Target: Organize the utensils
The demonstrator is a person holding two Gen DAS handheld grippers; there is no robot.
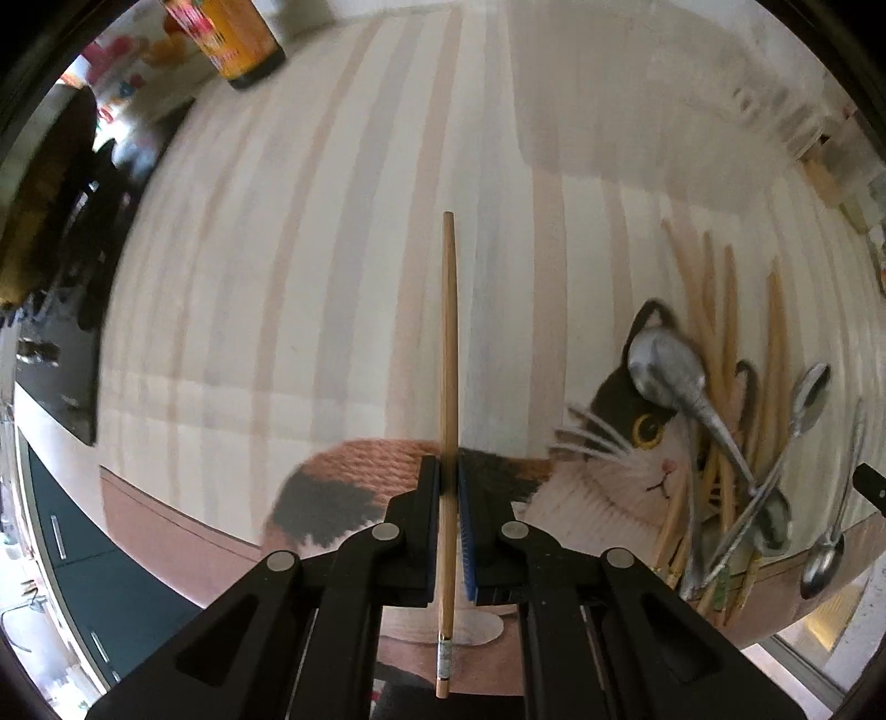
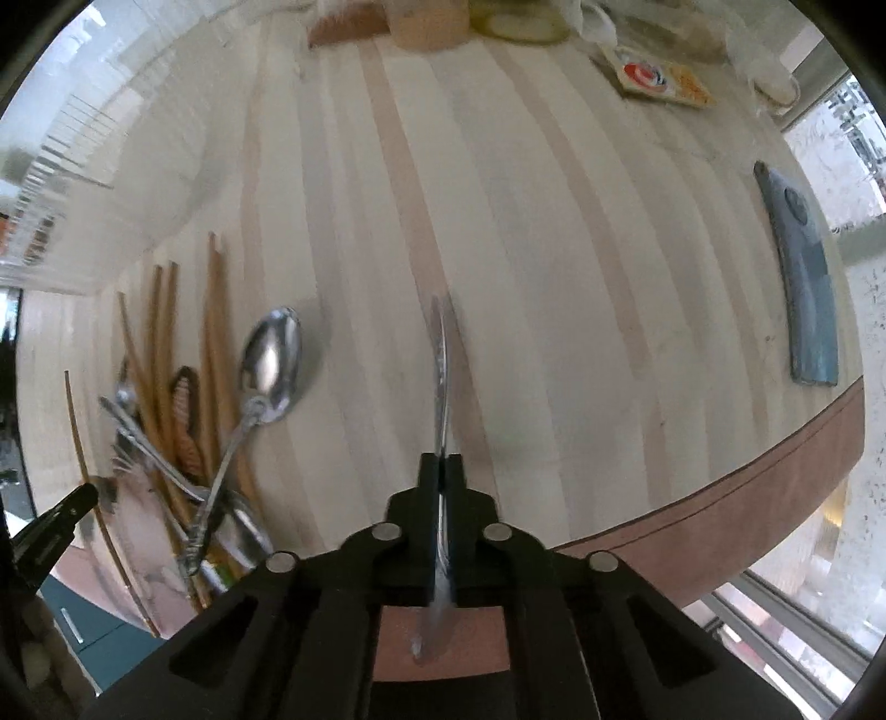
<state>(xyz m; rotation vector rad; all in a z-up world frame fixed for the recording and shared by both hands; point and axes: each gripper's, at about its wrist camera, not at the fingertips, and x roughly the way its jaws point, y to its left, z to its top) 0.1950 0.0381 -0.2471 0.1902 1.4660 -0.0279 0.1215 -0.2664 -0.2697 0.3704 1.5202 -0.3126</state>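
Left claw (image 1: 448,471): clamped on a single chopstick (image 1: 448,354), which runs straight forward between the pads and stands clear above the surface (image 1: 332,277); its decorated end pokes out behind the pads.
Right claw (image 2: 441,465): clamped on the handle of a metal utensil (image 2: 441,360), seen edge-on; whether spoon or fork, I cannot tell.
Utensil pile (image 1: 736,443): loose chopsticks and spoons crossed over one another on a cat-print mat (image 1: 609,471) near the surface edge, to the right of the left claw and to the left of the right claw.
Large spoon (image 2: 271,360): lies bowl-up at the right edge of the pile.
Phone (image 2: 803,277): flat on the surface, far right, well apart from the pile.
Bottle (image 1: 238,39): stands at the far left of the surface.
Packet (image 2: 659,80): far right end of the surface.
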